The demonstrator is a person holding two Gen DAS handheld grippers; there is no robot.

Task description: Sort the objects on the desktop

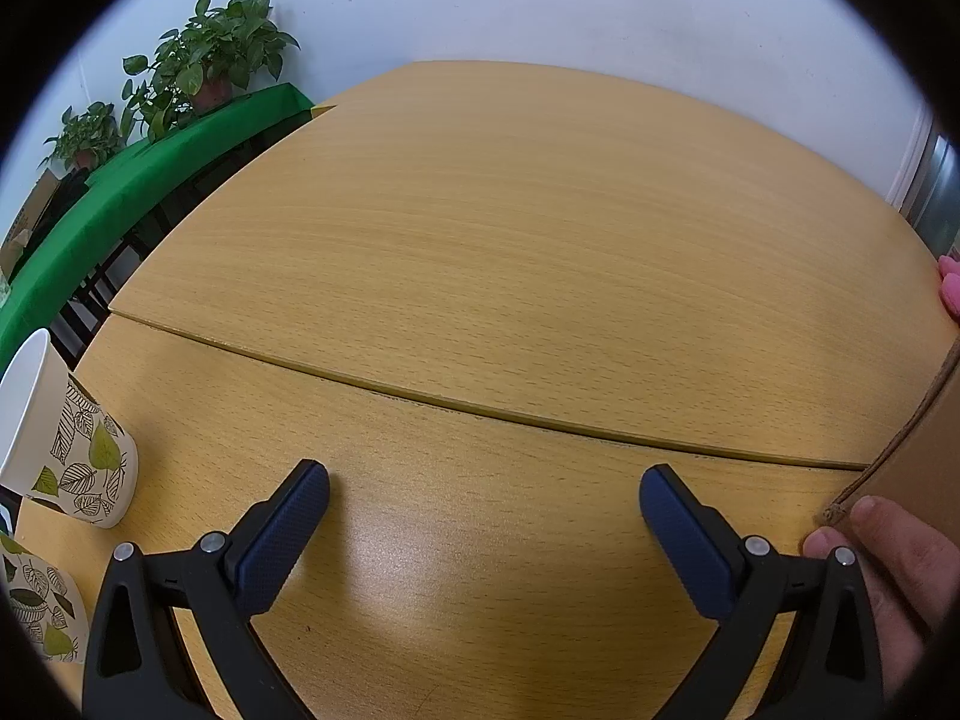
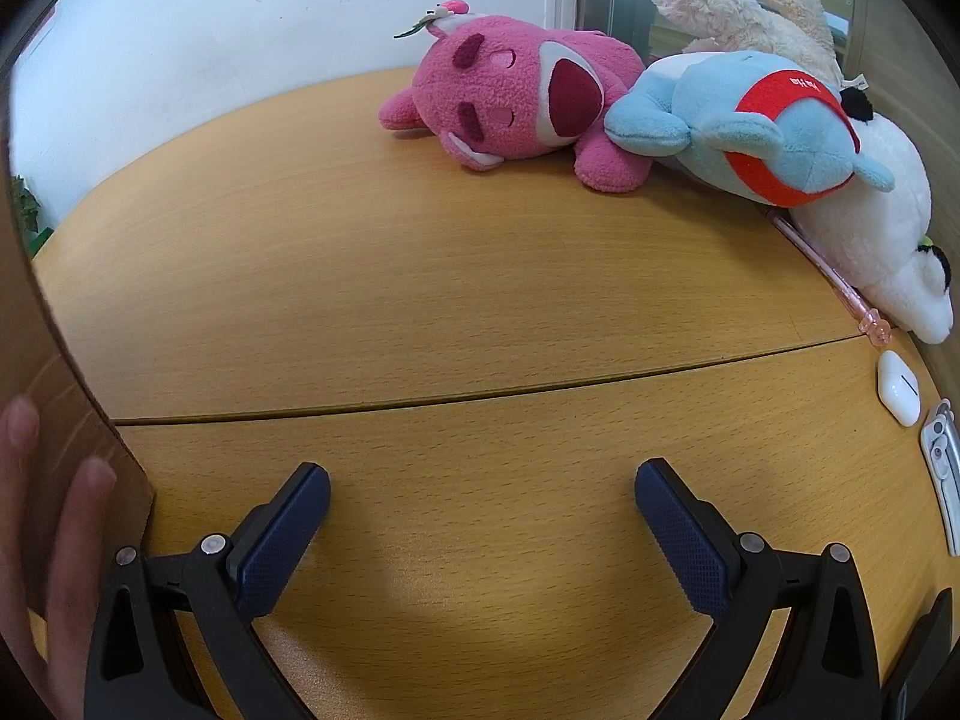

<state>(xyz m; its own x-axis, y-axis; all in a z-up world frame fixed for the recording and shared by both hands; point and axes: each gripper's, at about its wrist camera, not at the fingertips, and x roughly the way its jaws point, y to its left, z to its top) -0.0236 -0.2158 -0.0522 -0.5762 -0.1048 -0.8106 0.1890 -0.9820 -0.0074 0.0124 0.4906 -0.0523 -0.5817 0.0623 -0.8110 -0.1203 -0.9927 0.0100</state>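
Both wrist views. I counted four plush toys at the far right of the light beech-wood table (image 2: 456, 300): a pink plush bear (image 2: 516, 96) lying on its side, a pale blue plush with a red band (image 2: 750, 126) leaning on it, a white plush (image 2: 882, 240) under the blue one, and a cream fluffy plush (image 2: 738, 6) behind them. Beside the white plush lay one translucent pink pen (image 2: 831, 267); nearer me lay one small white earbud case (image 2: 898, 387) and one grey metal tool (image 2: 942, 468), which I could not identify. I counted two leaf-printed paper cups (image 1: 78, 450) at the left edge, one lying on its side and the other only partly in view. One brown cardboard box (image 2: 54, 396) stood between the two tools, with a bare hand (image 2: 42, 540) against it.

My left gripper (image 1: 483, 492) hovered over bare table, its blue-padded jaws spread wide and empty. My right gripper (image 2: 480, 489) was likewise spread and empty.

A seam crossed the tabletop. Behind it I saw a white wall, a green-covered bench (image 1: 150, 180) and two potted green plants (image 1: 210, 54).
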